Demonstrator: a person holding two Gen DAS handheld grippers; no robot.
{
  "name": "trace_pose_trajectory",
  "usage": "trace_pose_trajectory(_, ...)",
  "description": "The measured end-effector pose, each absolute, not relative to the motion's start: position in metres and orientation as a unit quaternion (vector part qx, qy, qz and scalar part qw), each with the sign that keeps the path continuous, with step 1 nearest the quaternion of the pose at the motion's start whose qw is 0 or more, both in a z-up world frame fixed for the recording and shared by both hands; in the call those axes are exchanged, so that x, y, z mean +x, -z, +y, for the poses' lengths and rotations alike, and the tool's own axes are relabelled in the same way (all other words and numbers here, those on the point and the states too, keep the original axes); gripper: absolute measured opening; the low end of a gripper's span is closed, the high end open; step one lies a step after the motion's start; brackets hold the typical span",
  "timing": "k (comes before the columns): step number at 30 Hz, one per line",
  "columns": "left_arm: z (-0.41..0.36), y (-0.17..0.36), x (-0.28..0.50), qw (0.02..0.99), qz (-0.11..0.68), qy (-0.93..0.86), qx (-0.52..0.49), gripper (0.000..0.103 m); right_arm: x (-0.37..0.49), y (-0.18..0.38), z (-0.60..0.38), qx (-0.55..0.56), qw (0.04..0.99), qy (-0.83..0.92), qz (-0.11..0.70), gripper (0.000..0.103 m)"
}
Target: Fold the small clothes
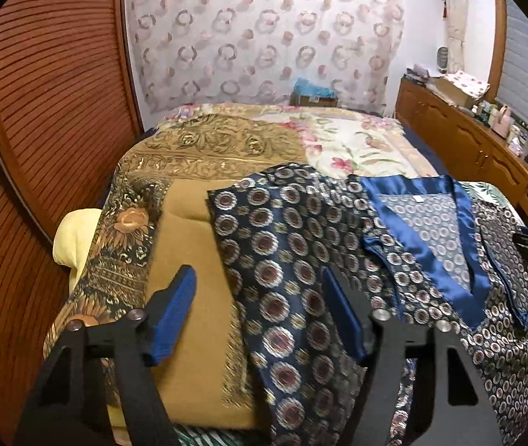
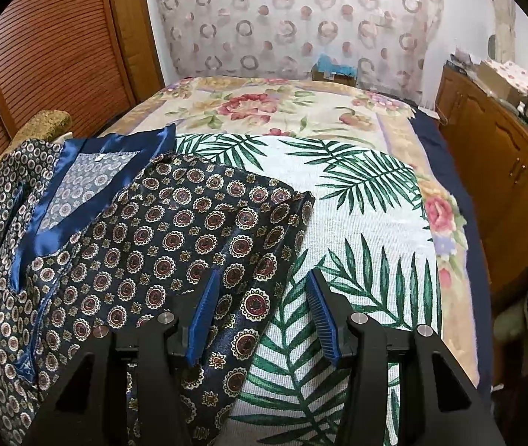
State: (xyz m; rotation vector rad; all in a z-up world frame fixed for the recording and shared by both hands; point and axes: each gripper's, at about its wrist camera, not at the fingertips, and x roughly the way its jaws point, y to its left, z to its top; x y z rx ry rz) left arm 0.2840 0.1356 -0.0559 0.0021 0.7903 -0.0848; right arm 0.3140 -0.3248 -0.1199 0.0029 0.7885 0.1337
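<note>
A navy patterned satin top with a shiny blue collar lies face up on the bed. Its sleeve spreads to the left in the left wrist view. My left gripper is open, its jaws straddling that sleeve's edge just above the cloth. In the right wrist view the same top lies at the left, its other sleeve reaching right. My right gripper is open over that sleeve's lower right edge, holding nothing.
The bed carries a tan and gold blanket, a green palm-leaf cloth and a floral quilt. A slatted wooden door is at the left, a wooden cabinet with clutter at the right.
</note>
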Motion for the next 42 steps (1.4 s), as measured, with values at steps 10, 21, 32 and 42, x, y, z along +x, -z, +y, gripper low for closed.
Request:
trace_pose_trajectory(10, 0.142, 0.068, 0.309, 0.906, 0.42, 0.045, -0.029, 0.051, 0.314, 0.123, -0.317, -0.03, 0.921, -0.062, 0.382, 0.058)
trace_pose_trajectory(21, 0.131, 0.061, 0.308, 0.91, 0.409, 0.057, -0.014, 0.023, 0.314, 0.122, -0.319, -0.031, 0.921, -0.066, 0.383, 0.06)
trace_pose_trajectory(32, 0.13, 0.06, 0.308, 0.909, 0.41, 0.076, -0.013, 0.005, 0.314, 0.12, -0.319, -0.035, 0.921, -0.084, 0.378, 0.011)
trace_pose_trajectory(42, 0.103, -0.001, 0.257, 0.94, 0.322, 0.108, 0.009, 0.003, 0.294, 0.085, -0.313, -0.011, 0.935, -0.118, 0.335, 0.003)
